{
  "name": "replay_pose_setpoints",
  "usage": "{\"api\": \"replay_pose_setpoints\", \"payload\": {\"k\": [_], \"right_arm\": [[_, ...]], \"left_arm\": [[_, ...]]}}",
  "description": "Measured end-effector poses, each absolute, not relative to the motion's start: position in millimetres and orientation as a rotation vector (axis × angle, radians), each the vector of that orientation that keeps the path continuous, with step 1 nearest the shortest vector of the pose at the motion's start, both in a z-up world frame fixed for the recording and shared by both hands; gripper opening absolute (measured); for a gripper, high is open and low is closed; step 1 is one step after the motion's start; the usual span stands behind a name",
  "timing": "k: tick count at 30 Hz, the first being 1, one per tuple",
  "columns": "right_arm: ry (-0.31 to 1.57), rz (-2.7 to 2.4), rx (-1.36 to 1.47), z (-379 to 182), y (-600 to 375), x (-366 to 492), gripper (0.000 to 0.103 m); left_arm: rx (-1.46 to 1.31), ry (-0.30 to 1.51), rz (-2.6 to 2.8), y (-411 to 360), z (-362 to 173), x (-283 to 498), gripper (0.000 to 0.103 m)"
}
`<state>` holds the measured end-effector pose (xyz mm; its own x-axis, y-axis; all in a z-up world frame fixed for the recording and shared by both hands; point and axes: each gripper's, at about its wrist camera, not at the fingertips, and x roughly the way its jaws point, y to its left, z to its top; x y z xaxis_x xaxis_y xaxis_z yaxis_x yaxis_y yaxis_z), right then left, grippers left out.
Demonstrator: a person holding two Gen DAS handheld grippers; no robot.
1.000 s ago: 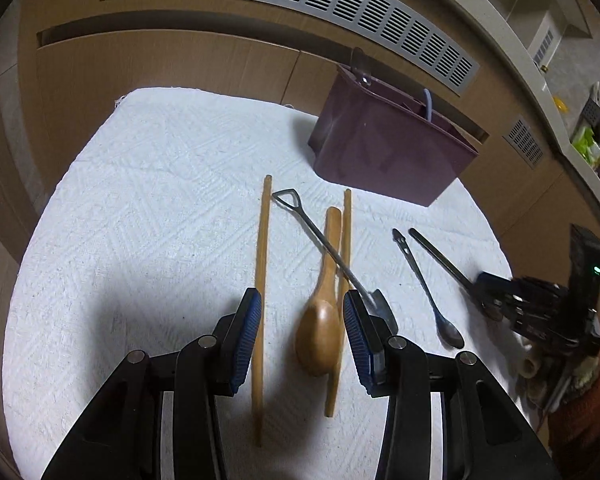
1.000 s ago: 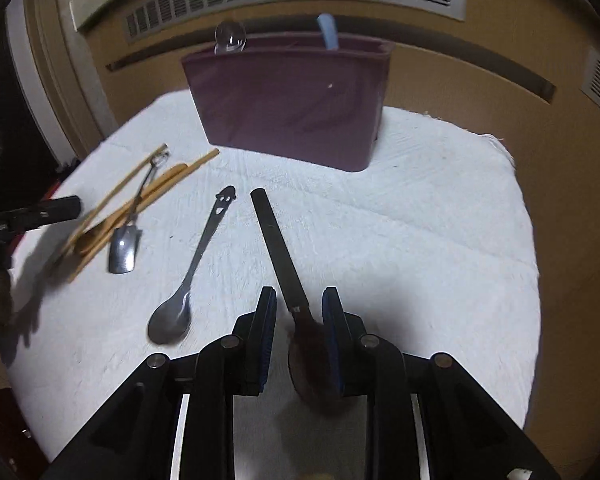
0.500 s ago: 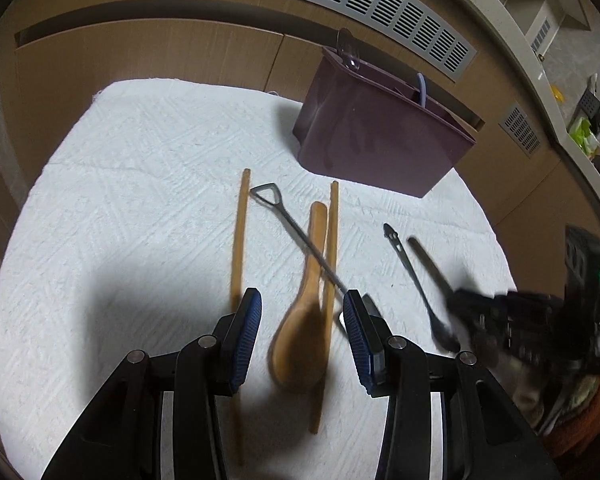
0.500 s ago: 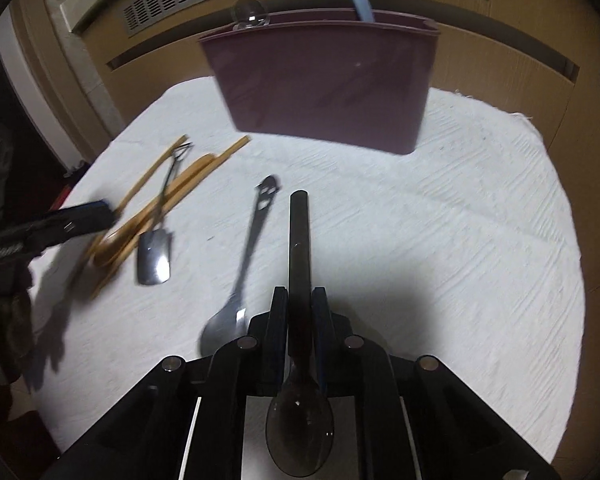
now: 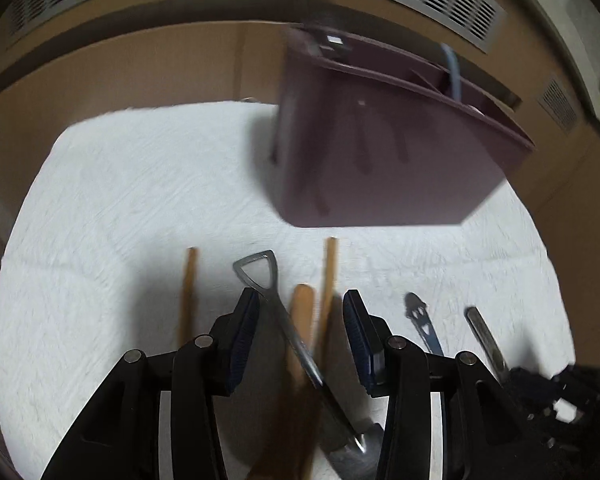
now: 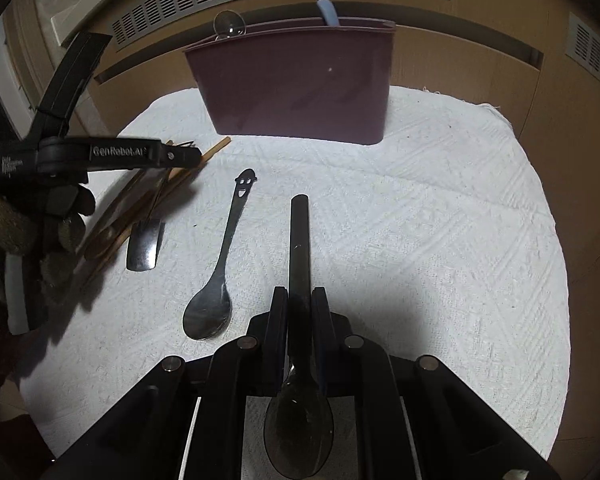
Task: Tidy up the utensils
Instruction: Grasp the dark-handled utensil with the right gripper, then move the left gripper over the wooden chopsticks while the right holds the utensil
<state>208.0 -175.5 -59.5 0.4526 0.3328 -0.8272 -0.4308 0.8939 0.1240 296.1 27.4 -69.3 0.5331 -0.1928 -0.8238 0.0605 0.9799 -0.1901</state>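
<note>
On the white-clothed worktop (image 6: 440,208), the right tool (image 6: 299,300) clamps a black spoon (image 6: 299,248); at nine o'clock the left tool (image 5: 300,312) gapes empty over wooden utensils (image 5: 302,312), while the holder (image 6: 296,80) at twelve has only two items.

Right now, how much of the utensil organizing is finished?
Early stage. Two items already stand in the maroon holder. The right gripper clamps the black spoon. The open left gripper hovers over the wooden utensils; the smiley spoon remains.

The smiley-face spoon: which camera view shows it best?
The right wrist view: the smiley-face spoon lies whole and sharp on the white cloth, bowl and cut-out face clear. The left wrist view shows only its blurred handle end.
</note>
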Motion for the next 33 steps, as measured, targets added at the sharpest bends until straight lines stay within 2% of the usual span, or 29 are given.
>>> {"api": "replay_pose_setpoints", "payload": {"k": [8, 14, 27, 33], "right_arm": [[0.977, 0.461, -0.146, -60.4, -158.7, 221.0, 0.014], [0.971, 0.467, -0.147, -61.9, -141.3, 244.9, 0.022], [0.949, 0.474, -0.112, -64.7, -154.8, 239.7, 0.019], [0.942, 0.471, -0.096, -64.8, -157.6, 237.6, 0.016]], "left_arm": [[-0.004, 0.968, -0.373, 4.3, -70.8, 263.3, 0.044], [-0.016, 0.994, -0.317, 22.9, -68.5, 256.6, 0.044], [-0.031, 1.022, -0.187, -2.5, -70.6, 308.2, 0.044], [-0.010, 1.016, -0.190, -5.8, -72.4, 309.1, 0.043]]}}
